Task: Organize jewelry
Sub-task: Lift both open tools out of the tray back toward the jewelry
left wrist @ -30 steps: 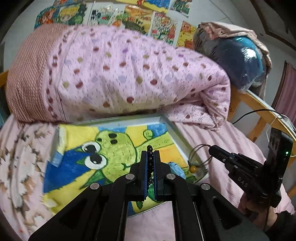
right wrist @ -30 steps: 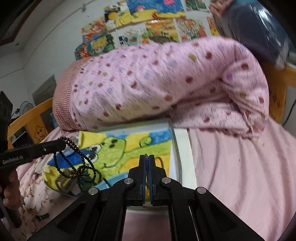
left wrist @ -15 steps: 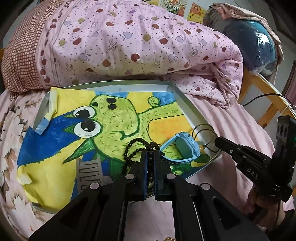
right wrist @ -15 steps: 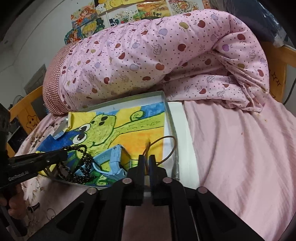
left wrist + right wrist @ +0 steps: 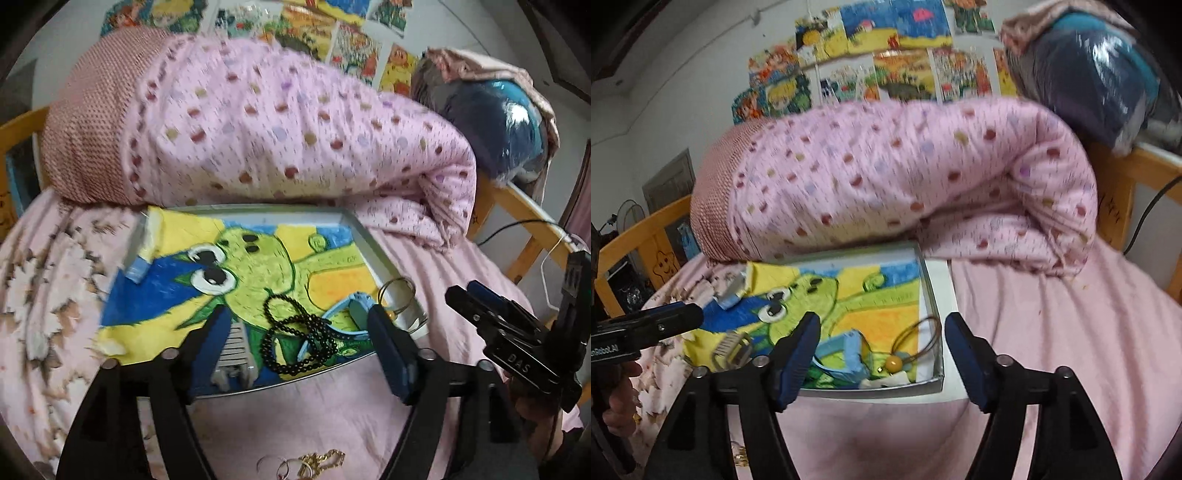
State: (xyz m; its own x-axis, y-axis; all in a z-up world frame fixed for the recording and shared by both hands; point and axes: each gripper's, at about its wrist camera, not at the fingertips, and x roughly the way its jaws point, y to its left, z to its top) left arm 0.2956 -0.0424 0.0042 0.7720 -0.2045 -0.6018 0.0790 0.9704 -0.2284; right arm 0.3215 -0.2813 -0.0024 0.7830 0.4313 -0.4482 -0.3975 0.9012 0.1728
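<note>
In the left wrist view, the left gripper point(image 5: 295, 325) is being held wide open with nothing between its fingers, just above the near edge of the tray point(image 5: 354, 225), which is lined with a frog drawing. A black bead strand point(image 5: 295, 338) is lying coiled inside the tray between the fingers, touching a blue watch point(image 5: 351, 314) at its 3 o'clock. A silver watch band point(image 5: 234, 350) is resting at the strand's 9 o'clock, and a hair tie with an orange bead point(image 5: 397, 291) is sitting by the tray's right wall. A gold chain with small rings point(image 5: 306, 463) is lying on the pink bedsheet at 6 o'clock, outside the tray, so that part is judged as not yet sorted.

In the right wrist view, the right gripper point(image 5: 882, 334) is likewise being held wide open and empty, facing the tray's point(image 5: 932, 295) near right corner. The blue watch point(image 5: 849, 352), the hair tie point(image 5: 912, 341) and the silver band point(image 5: 729, 349) are being shown inside. The bead strand is being hidden here. Four pieces are judged placed; the gold pieces are being left.
</note>
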